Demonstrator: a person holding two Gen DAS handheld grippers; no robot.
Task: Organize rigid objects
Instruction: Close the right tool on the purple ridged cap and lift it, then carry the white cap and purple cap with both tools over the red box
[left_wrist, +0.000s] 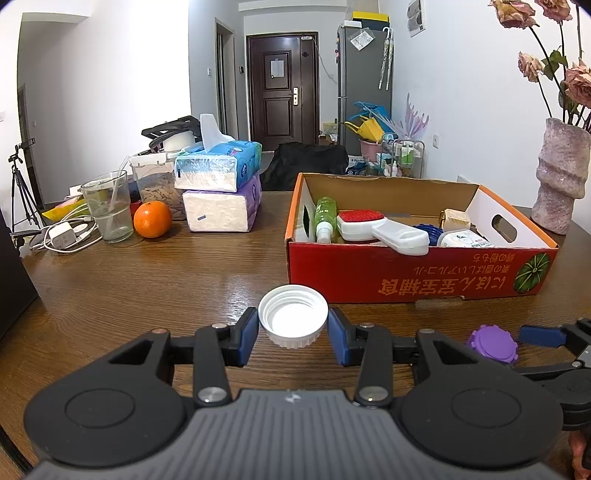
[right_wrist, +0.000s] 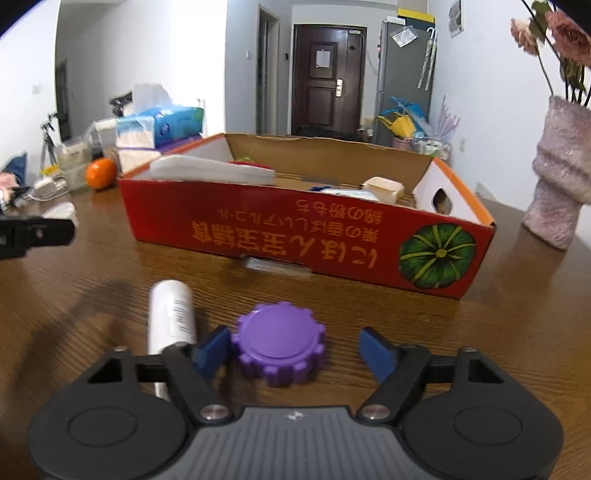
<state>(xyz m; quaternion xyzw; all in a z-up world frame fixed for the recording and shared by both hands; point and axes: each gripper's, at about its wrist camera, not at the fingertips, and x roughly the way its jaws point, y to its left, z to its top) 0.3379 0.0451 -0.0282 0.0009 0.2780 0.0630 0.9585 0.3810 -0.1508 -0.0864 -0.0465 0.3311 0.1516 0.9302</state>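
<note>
White cap sits between the blue pads of the left gripper, open side up, both pads against its ribbed rim, so the jaws are clamped on it. It hangs over the table just in front of the red box; whether it touches the wood cannot be told.

Purple cap lies flat on the table before the box's long front wall, between the fingers of the right gripper. The left pad touches its toothed edge, while the right pad stands apart from it, so these jaws are not gripping it. A white tube lies on the table just left of that gripper, beside the purple cap.

Inside the box lie a green spray bottle, a white brush with red bristles, a blue round item, a white packet and a small cream block.

Toward the table's far left corner stand a glass, an orange, two stacked tissue packs and a charger with cable. A pink vase with dried roses stands at the far right edge, beyond the box.
</note>
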